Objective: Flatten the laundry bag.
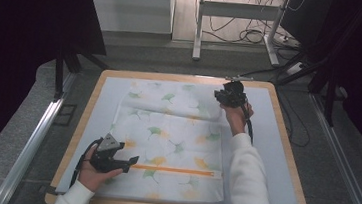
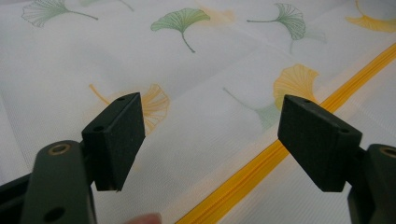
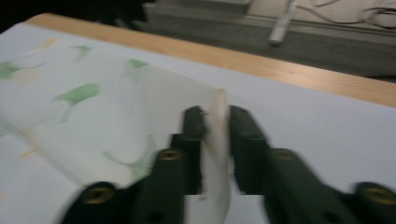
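At two o'clock on the table [image 1: 285, 142], the right gripper [image 3: 215, 122] has its jaws around the far corner of the ginkgo-print zip bag [image 1: 165, 140], seemingly to spread it flat. At seven o'clock, the left gripper [image 2: 210, 135] hangs open above the yellow zipper [image 2: 261, 163].

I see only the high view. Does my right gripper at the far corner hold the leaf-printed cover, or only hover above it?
Observer: In the right gripper view, a raised edge of the cover stands between the jaws of the right gripper, which seem to pinch it.
Operator: Is the left gripper open?
Observer: Yes. In its own view the left gripper has its jaws wide apart, gripping nothing; the yellow zipper passes under one jaw.
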